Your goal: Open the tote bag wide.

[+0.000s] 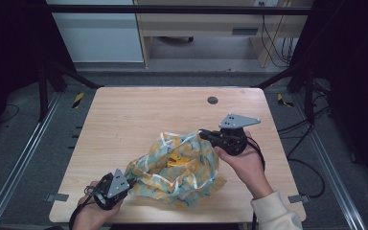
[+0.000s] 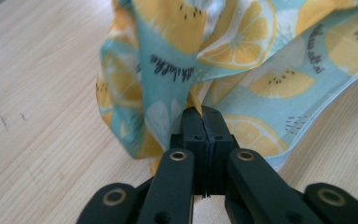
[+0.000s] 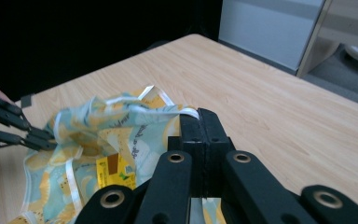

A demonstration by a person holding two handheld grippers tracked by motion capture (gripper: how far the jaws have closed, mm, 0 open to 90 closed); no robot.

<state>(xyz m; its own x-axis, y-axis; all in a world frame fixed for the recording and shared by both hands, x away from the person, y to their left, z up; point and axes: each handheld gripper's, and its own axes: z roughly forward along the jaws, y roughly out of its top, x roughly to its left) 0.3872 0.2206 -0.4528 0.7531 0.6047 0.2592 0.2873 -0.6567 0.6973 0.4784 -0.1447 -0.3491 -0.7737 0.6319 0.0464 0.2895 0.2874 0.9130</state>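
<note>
Right now the cloth (image 1: 175, 167) could slip free, because each gripper bites just a thin bit of its edge, and the soft cloth hangs loose and bunched between them. If the two hands pull apart too hard or too fast, one corner may pop out and the cloth would drop back in a heap. If they pull unevenly, it may twist instead of opening flat. The yellow tag (image 1: 178, 160) in the middle folds could also stay tucked inside. The cloth, blue with yellow lemon slices, sits on the near half of the wooden table (image 1: 139, 110), a bit to the right of the middle. The left gripper (image 1: 130, 182) is at the near left, low by the table edge, and its jaws are squeezed together on the near left corner of the cloth (image 2: 242, 70). The right gripper (image 1: 202, 132) is farther back and to the right, held above the table, and its jaws are pressed tight on the white hem (image 3: 186, 111) at the far right side of the cloth. No gap shows between either pair of jaws.
</note>
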